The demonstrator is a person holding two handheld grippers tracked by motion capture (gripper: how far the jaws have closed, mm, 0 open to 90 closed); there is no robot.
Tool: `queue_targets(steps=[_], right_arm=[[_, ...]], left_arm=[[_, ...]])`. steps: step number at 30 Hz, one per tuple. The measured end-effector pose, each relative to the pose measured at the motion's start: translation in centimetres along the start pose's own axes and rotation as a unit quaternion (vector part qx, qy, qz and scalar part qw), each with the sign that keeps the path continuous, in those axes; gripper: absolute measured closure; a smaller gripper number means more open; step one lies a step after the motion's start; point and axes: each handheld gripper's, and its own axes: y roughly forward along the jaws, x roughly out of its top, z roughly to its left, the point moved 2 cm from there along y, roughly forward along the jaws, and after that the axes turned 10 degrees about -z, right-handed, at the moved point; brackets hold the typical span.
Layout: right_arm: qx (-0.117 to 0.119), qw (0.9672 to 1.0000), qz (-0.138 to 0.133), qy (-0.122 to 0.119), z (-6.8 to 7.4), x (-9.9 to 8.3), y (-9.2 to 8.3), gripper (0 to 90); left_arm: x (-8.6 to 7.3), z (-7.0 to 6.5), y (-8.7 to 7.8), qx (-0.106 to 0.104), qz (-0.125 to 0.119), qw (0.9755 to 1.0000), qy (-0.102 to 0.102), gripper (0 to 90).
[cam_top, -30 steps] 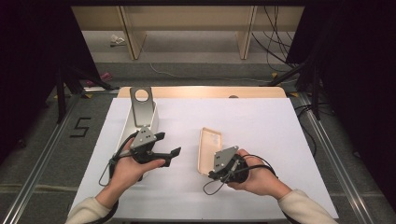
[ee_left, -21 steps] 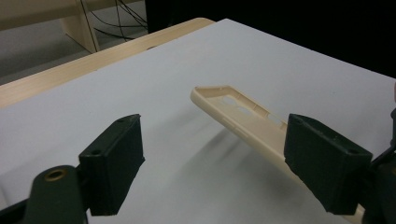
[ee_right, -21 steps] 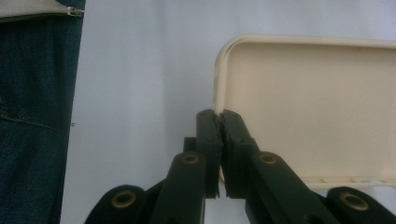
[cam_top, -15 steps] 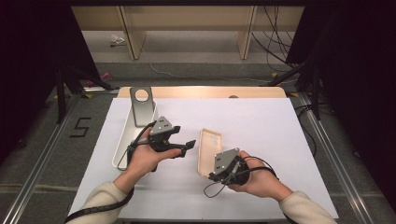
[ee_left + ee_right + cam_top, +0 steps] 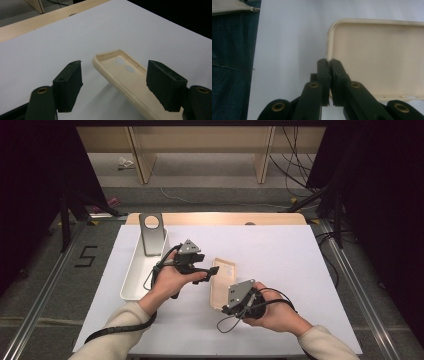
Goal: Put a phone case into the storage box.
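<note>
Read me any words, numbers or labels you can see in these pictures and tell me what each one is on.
"5": a dark numeral on the grey floor left of the table, seen in the high view.
Beige phone case: no readable print.
White tray and the grey stand in it: no lettering visible.
Both grippers: no legible marking.

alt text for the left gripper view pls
A cream phone case lies tilted on a white table, its end between the left gripper's two open black jaws, which do not touch it. A wooden table edge runs behind.
</note>
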Motion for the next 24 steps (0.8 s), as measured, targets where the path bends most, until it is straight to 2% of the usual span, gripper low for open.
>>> queue_targets(steps=[7, 15, 18, 24], right_arm=[[0.001, 1.0, -0.001, -0.004, 0.1, 0.2, 0.0, 87.4], [0.0, 0.9999, 0.0, -0.013, 0.2, 0.4, 0.0, 87.4], [0.001, 0.9999, 0.001, -0.015, 0.4, 0.5, 0.0, 87.4], [0.003, 0.9998, 0.002, -0.019, 0.5, 0.5, 0.3, 87.4]], left_arm=[[-0.3, 0.9, 1.4, 0.027, 0.031, 0.9988, -0.028, 39.1], [-0.4, 1.1, 2.2, 0.02, 0.047, 0.9972, -0.055, 48.8], [-0.4, 1.2, 2.3, 0.015, 0.053, 0.9953, -0.079, 53.2], [-0.3, 1.2, 2.3, 0.011, 0.044, 0.9918, -0.119, 63.9]])
